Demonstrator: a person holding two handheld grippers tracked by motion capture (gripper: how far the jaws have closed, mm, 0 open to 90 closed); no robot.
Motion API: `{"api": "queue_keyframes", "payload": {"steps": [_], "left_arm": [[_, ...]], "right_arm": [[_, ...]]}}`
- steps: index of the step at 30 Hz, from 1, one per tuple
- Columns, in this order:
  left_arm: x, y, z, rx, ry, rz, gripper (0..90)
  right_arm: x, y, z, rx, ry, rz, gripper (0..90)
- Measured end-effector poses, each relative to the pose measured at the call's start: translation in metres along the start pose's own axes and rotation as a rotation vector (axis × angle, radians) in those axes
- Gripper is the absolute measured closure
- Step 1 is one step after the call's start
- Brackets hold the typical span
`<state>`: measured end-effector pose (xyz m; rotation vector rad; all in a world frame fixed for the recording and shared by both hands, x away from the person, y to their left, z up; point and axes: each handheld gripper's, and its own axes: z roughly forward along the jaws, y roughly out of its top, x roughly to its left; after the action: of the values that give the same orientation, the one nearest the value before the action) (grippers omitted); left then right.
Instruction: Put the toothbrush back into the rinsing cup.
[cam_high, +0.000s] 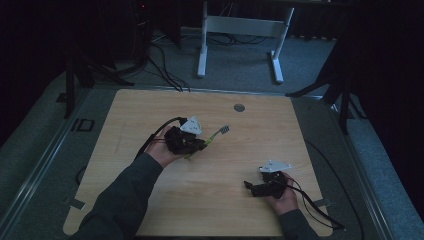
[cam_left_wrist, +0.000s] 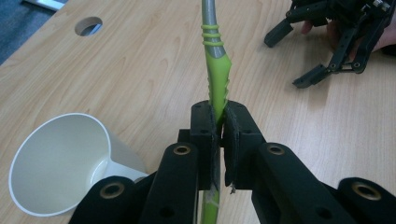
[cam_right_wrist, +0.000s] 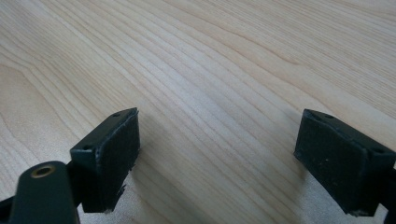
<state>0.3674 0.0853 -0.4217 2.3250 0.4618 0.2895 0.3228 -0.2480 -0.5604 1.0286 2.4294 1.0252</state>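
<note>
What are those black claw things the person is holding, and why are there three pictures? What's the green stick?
Those claws are grippers: hand-held tongs with two black jaws each, and a person squeezes one in each hand. One camera hangs up high and looks down on the wooden table. There you see the left gripper and the right gripper. The other two cameras ride on the grippers themselves and look out along their jaws.

The green stick is a toothbrush. In the left gripper view, the left gripper has its jaws squeezed shut on the green handle, and the bristle end shows in the high view. A white cup lies on its side on the table beside it.

In the right gripper view, the right gripper has its jaws wide apart with nothing between them, just the table below.
</note>
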Motion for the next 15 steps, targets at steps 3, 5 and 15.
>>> {"api": "queue_keyframes", "payload": {"steps": [3,5,15], "left_arm": [[0.0001,-0.0001,-0.0014,-0.006,0.003,0.001,83.5],[0.0002,-0.0001,-0.0016,-0.011,0.005,0.000,83.5],[0.0015,0.0005,-0.0057,-0.046,0.008,-0.015,83.5]], "right_arm": [[0.0000,0.0000,0.0000,0.000,0.000,0.000,13.6],[0.0000,0.0000,0.0000,0.000,0.000,0.000,13.6],[0.0000,0.0000,0.0000,0.000,0.000,0.000,13.6]]}}
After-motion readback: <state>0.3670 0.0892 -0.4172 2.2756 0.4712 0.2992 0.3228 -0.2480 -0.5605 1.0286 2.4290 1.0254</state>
